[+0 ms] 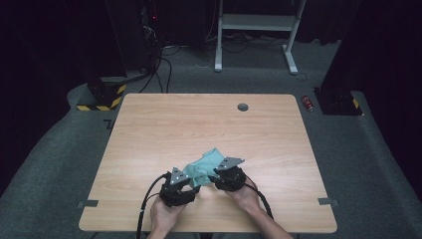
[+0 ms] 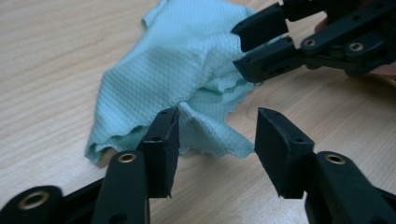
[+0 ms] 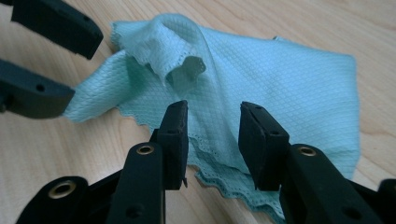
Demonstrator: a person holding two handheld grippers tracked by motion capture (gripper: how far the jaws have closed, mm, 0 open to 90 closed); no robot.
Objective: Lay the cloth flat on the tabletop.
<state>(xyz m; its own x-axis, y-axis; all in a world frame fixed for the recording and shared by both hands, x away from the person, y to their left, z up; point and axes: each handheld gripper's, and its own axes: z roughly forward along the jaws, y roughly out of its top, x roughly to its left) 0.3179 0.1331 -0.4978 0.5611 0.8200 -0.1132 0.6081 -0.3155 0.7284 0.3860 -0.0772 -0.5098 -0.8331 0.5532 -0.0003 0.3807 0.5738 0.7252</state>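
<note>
Approaching the teal cloth [image 1: 204, 167] crumpled on the surface [image 1: 149, 134], I hold both hand-held grippers open: left [image 2: 215, 135] at its near corner, right [image 3: 212, 135] over its near hem.

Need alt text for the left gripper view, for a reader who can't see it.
A crumpled light-green cloth lies on a wooden table, with the left hand-held gripper open at its near edge. The right hand-held gripper reaches in from the upper right, open at the cloth's other side.
</note>
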